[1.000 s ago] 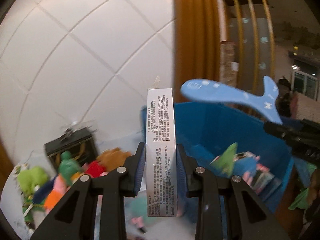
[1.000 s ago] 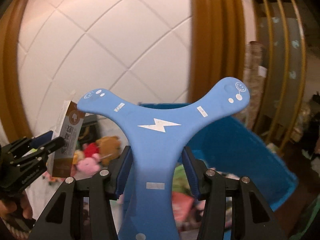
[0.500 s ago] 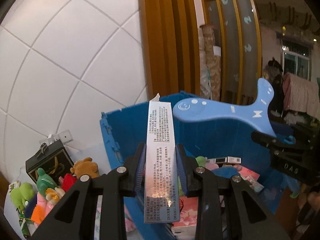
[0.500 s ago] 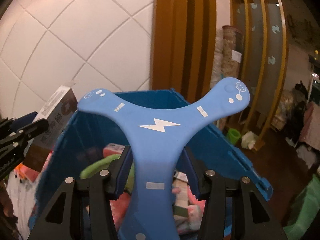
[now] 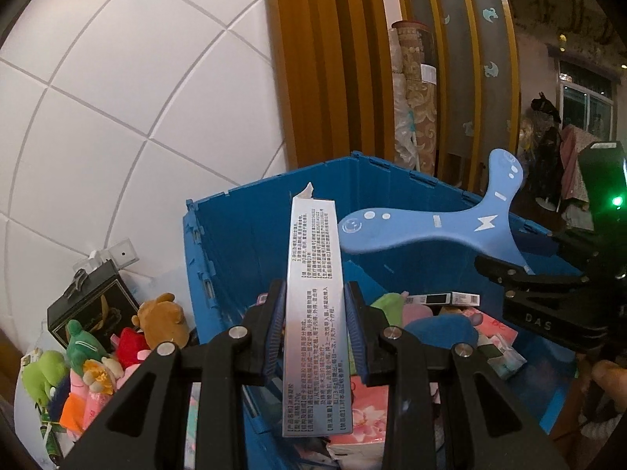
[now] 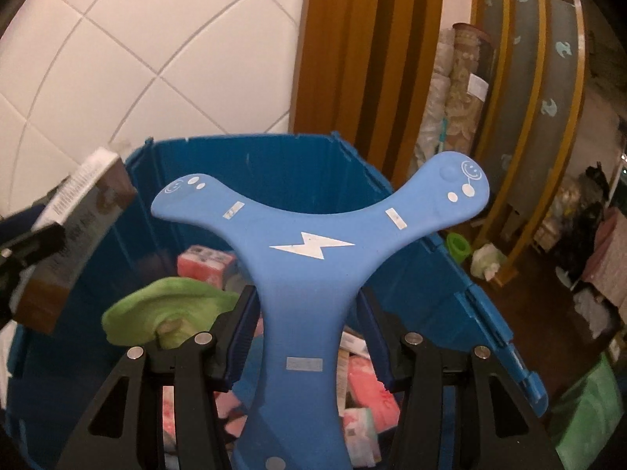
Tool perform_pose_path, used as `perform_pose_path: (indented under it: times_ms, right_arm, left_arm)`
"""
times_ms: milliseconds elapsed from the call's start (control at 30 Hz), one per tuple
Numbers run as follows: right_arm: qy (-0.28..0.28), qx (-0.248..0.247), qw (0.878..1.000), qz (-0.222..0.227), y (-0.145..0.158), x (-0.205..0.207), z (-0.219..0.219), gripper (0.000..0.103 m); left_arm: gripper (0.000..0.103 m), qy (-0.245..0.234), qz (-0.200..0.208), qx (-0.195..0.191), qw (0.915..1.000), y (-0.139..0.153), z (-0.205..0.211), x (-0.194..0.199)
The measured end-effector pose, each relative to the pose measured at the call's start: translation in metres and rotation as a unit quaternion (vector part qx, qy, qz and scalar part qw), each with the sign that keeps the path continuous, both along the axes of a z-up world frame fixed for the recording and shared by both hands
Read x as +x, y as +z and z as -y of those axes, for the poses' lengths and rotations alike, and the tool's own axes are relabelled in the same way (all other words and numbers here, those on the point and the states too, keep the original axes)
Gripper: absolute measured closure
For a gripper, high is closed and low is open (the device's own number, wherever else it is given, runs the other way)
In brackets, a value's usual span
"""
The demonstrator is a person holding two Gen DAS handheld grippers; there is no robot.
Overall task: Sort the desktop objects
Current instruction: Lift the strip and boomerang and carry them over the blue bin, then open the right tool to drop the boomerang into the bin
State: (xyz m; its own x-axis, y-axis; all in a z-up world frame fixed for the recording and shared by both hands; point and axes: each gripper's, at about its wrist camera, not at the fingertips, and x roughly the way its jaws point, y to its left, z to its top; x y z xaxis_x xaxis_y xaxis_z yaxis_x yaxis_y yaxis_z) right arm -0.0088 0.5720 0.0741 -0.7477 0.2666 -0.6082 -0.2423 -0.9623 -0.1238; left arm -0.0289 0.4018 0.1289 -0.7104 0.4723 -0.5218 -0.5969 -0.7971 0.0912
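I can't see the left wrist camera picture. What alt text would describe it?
The left gripper holds a tall silver printed box upright over an open blue crate of mixed items. To the right, the right gripper holds a blue three-armed boomerang above the same crate; plush toys lie at lower left.

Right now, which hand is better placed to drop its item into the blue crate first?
The right. Its tongs hold the blue three-armed boomerang well over the blue plastic crate; the left tongs hold the silver printed carton nearer the crate's corner.
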Motion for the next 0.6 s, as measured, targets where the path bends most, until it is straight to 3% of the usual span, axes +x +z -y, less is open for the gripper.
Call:
perform_pose_path:
  times_ms: [67,133,200,267,333,433,600]
  right_arm:
    - [-0.002,0.001,1.000,0.005,-0.004,-0.002,-0.004,0.046]
    - [-0.006,0.003,1.000,0.007,-0.006,-0.002,-0.005,0.025]
    - [-0.005,0.001,1.000,0.002,-0.006,-0.001,-0.007,0.020]
    - [-0.007,0.004,1.000,-0.001,-0.007,0.001,-0.007,0.013]
    - [-0.007,0.003,1.000,-0.004,-0.006,0.003,-0.006,0.008]
    - [-0.008,-0.001,1.000,-0.010,-0.006,0.005,-0.009,0.000]
    - [-0.014,-0.003,1.000,-0.014,-0.005,0.004,-0.011,0.000]
  left_arm:
    - [0.073,0.001,0.005,-0.001,1.0000,-0.001,-0.001,-0.004]
    - [0.070,0.003,0.009,-0.006,0.9999,-0.002,-0.002,-0.005]
    - [0.059,0.005,0.007,-0.009,0.9999,-0.003,-0.003,-0.005]
    - [0.037,0.009,-0.001,-0.010,0.9999,-0.002,-0.003,-0.004]
    - [0.030,0.011,-0.010,-0.009,0.9998,-0.001,-0.002,-0.001]
    - [0.030,0.011,-0.015,-0.012,0.9998,-0.002,-0.002,0.001]
    - [0.030,0.015,-0.011,0.006,0.9998,-0.001,0.007,0.000]
